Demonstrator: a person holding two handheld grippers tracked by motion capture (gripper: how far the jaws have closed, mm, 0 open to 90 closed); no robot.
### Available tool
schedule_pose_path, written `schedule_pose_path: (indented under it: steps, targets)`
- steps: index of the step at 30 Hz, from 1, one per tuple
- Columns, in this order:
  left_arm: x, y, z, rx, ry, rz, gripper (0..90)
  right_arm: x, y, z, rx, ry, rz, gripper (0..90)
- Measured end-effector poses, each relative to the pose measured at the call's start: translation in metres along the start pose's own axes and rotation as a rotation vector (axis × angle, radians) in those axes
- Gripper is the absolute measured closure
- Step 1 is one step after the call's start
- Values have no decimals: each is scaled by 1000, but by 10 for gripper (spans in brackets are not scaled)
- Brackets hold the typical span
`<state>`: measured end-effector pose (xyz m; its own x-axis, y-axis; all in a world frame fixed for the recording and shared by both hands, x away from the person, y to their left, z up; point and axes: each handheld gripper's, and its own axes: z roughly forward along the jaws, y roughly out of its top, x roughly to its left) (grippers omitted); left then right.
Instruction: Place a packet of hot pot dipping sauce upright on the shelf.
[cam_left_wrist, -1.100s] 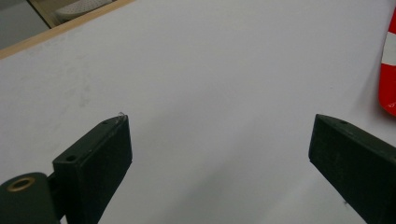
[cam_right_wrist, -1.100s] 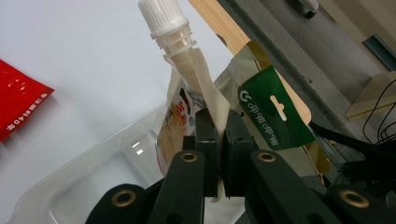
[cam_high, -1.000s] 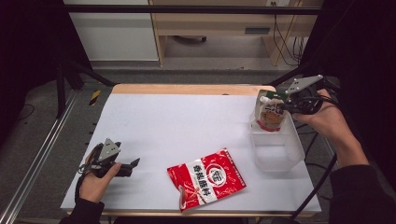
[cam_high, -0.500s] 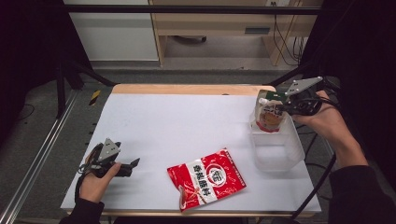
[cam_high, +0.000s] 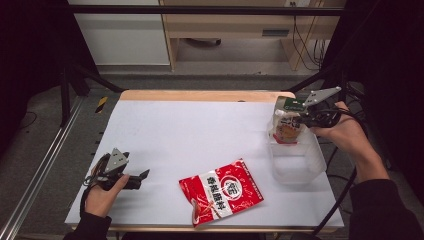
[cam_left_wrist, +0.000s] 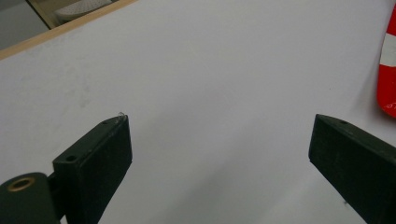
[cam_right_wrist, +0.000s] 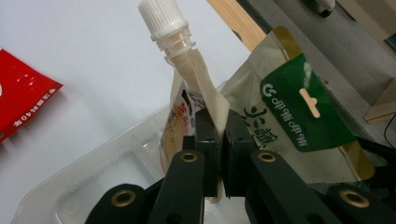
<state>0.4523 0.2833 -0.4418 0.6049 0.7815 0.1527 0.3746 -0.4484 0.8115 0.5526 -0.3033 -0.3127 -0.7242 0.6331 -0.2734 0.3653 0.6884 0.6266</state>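
At far right, the right gripper (cam_right_wrist: 216, 135) pinches a soft, floppy spout pouch (cam_right_wrist: 187, 112) by its edge over a clear bin (cam_high: 295, 165); left gripper (cam_left_wrist: 219, 154) spread, idle.

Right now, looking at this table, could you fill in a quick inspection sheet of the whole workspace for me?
Surface: white table with a wooden far edge, flat and bare in the middle.
Job's things: spouted pouch with a white cap, pinched at its edge and held upright at the clear plastic tray; green-topped pouch right behind it.
Clutter: red sachet lying flat near the front edge.
Grippers: right tongs shut on the spouted pouch; left tongs open, nothing between them, resting low at the table's front left.
Cables: black cable trailing from the right tongs.
Surroundings: wooden furniture and wires beyond the table.
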Motion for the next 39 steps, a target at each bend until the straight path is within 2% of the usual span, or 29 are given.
schedule_pose_path:
  steps: [14,32,39]
  targets:
    - [-1,0,1,3,-4,4,61,3,-9,14,10,22,35,871]
    - [-1,0,1,7,-5,4,62,5,-12,19,1,42,42,869]
    - [-1,0,1,9,-7,6,61,6,-19,26,23,49,61,863]
